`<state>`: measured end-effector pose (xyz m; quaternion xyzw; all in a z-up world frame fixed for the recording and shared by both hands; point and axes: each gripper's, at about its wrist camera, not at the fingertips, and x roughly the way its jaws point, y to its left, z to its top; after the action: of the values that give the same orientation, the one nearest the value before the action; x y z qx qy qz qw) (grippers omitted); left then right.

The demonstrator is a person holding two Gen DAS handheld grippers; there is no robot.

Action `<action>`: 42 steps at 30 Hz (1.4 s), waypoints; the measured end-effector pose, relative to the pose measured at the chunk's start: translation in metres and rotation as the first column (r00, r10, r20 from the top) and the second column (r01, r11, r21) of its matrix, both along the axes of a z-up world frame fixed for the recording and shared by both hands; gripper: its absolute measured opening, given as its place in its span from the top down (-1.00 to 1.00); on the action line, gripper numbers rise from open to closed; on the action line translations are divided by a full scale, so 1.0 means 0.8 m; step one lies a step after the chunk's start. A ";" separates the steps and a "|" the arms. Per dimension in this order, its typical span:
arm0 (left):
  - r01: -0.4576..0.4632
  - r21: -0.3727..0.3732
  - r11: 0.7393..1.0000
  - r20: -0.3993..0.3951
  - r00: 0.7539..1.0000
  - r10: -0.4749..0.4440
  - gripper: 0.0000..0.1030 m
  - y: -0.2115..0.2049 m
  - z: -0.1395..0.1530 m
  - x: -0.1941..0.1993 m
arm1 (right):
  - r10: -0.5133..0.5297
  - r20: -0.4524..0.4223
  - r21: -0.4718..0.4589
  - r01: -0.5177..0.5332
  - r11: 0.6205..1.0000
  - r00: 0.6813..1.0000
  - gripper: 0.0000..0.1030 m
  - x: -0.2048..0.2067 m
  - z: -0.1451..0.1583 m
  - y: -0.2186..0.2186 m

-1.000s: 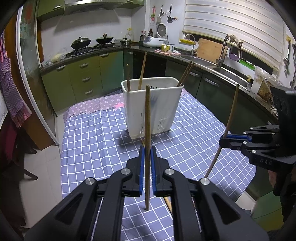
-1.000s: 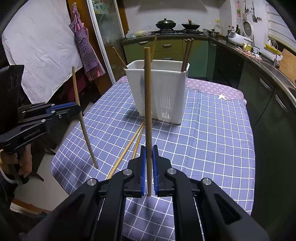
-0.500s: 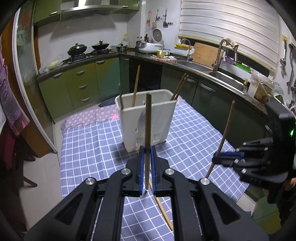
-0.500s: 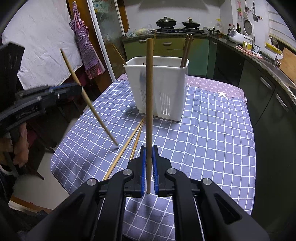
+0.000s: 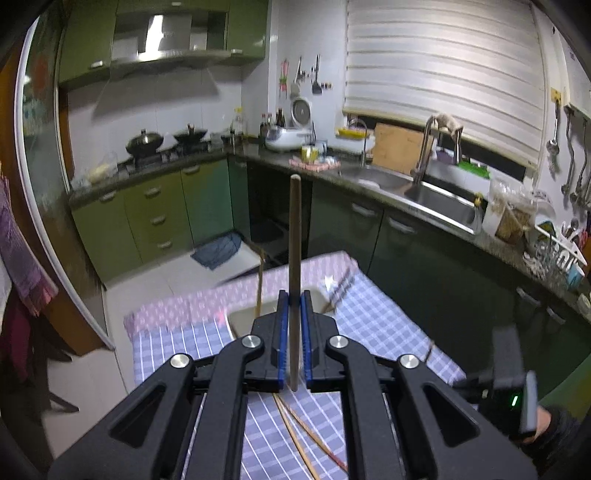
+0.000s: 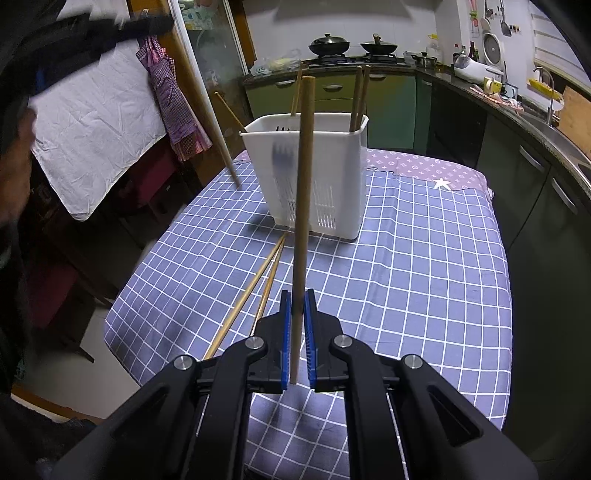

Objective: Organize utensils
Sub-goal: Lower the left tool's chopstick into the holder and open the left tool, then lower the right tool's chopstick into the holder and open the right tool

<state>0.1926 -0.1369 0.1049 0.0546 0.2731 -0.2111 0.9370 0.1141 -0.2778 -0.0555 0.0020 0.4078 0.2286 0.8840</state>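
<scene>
Checked tablecloth [image 6: 424, 266], white utensil basket [image 6: 325, 177], both hand-held grippers clamping chopsticks

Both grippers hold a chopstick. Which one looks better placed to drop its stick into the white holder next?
Left, probably. The left gripper holds its chopstick right above the white holder rim. The right gripper is back at the table's near edge, its chopstick short of the holder.

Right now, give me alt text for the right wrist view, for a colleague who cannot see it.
The right gripper is shut on an upright wooden chopstick, in front of a white utensil basket already holding several chopsticks. Two more chopsticks lie on the checked tablecloth between gripper and basket. At upper left, blurred, the left gripper holds another chopstick beside the basket.
</scene>
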 end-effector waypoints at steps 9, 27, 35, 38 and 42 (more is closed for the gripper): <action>-0.038 -0.016 0.999 0.069 0.997 0.039 0.87 -0.016 0.048 0.047 | 0.010 0.006 0.008 -0.010 1.000 1.000 0.85 -0.003 -0.001 -0.003; -0.099 0.111 0.989 -0.115 0.987 0.111 0.85 -0.029 -0.078 0.130 | 0.012 0.040 0.048 -0.013 0.999 0.999 0.85 -0.008 0.026 -0.012; -0.095 0.082 0.992 -0.093 0.990 0.102 0.19 -0.020 -0.068 0.109 | -0.026 0.212 0.118 0.001 0.993 0.977 0.85 0.013 0.121 -0.014; -0.110 0.057 0.992 -0.059 0.992 0.113 0.05 -0.007 -0.050 0.086 | -0.062 0.310 0.166 0.010 0.986 0.949 0.85 0.029 0.171 -0.014; -0.120 0.027 0.992 -0.036 0.992 0.121 -0.12 0.014 -0.044 0.052 | -0.134 0.374 0.197 0.062 0.978 0.918 0.85 0.071 0.209 -0.009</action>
<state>0.2344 -0.1257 0.0700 0.0457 0.2959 -0.1516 0.9420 0.1711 -0.2848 0.1116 0.0578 0.2030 0.2158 0.9534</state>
